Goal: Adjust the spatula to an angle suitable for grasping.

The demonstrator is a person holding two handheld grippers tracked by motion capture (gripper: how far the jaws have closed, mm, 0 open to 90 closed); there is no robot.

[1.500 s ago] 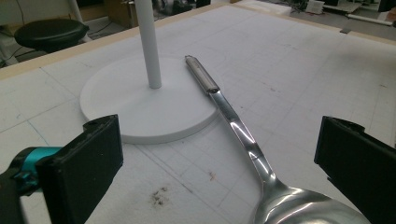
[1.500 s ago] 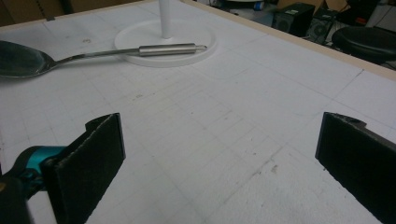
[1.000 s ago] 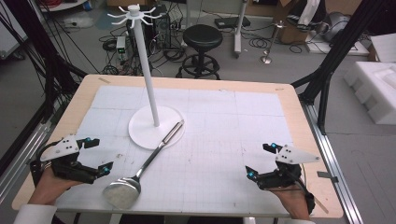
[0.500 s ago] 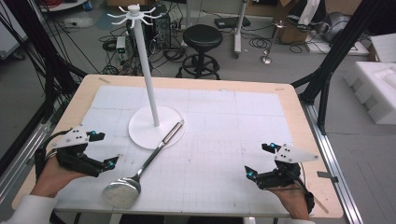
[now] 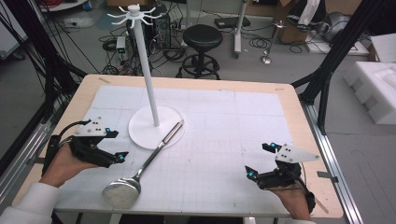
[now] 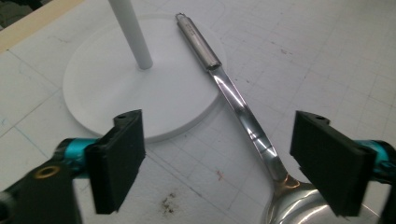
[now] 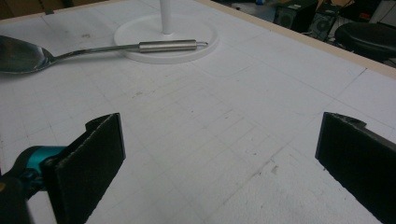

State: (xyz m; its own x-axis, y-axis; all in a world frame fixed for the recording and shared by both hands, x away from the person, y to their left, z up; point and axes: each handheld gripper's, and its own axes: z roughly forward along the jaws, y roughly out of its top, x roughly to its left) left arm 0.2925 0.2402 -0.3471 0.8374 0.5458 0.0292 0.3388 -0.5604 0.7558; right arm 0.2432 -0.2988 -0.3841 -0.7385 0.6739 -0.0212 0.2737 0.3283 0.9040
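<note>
- Just then the left gripper [image 5: 116, 145] hovered over the white mat near the table's left edge, its jaws aimed at the steel ladle [image 5: 140, 170]; they had just been closing somewhat but stood apart, with nothing pinched between them.
- Seen from the left gripper view, the ladle's shaft [image 6: 243, 112] ran up between the two black pads without touching either, and the bowl's edge lay low beside the right-hand pad.
- The ladle lay flat and slantwise on the mat, its bowl near the front edge of the table [image 5: 299, 112] and its handle end resting on the round base of the white hook stand [image 5: 149, 93].
- That stand stood upright behind the ladle, left of the table's middle.
- The right gripper [image 5: 258, 162] hung low near the front right corner, well apart from the ladle, its jaws spread wide over bare mat.
- From the right gripper view, the ladle [image 7: 93, 49] and stand base [image 7: 166, 35] lay far off beyond the pads.
</note>
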